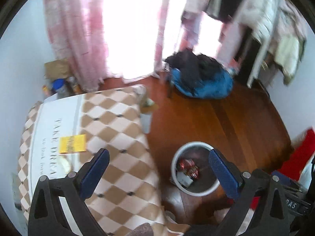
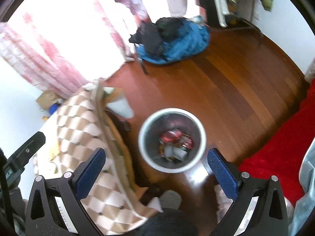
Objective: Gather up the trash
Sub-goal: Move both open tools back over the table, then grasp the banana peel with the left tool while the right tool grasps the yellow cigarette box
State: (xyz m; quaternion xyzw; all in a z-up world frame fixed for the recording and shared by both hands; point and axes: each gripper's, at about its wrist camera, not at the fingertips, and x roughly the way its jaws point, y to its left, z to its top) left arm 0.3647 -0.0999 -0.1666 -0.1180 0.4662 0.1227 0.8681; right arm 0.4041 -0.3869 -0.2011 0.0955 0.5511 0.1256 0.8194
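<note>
A round white trash bin (image 1: 194, 146) stands on the wooden floor beside the table and holds red wrappers (image 1: 189, 167) and pale scraps. It also shows in the right wrist view (image 2: 172, 112), with red wrappers (image 2: 177, 137) inside. My left gripper (image 1: 158, 157) is open and empty, above the table edge and the bin. My right gripper (image 2: 156, 156) is open and empty, held above the bin. A yellow packet (image 1: 73, 144) lies on the checkered tablecloth (image 1: 118, 129). A crumpled pale scrap (image 1: 65, 164) lies near it.
A blue and black pile of clothes (image 1: 198, 76) lies on the floor by the pink curtain (image 1: 78, 39). A red cloth (image 2: 275, 149) lies at the right. Bottles and a cardboard box (image 1: 57, 72) stand behind the table. A rack of clothes (image 1: 275, 29) stands at far right.
</note>
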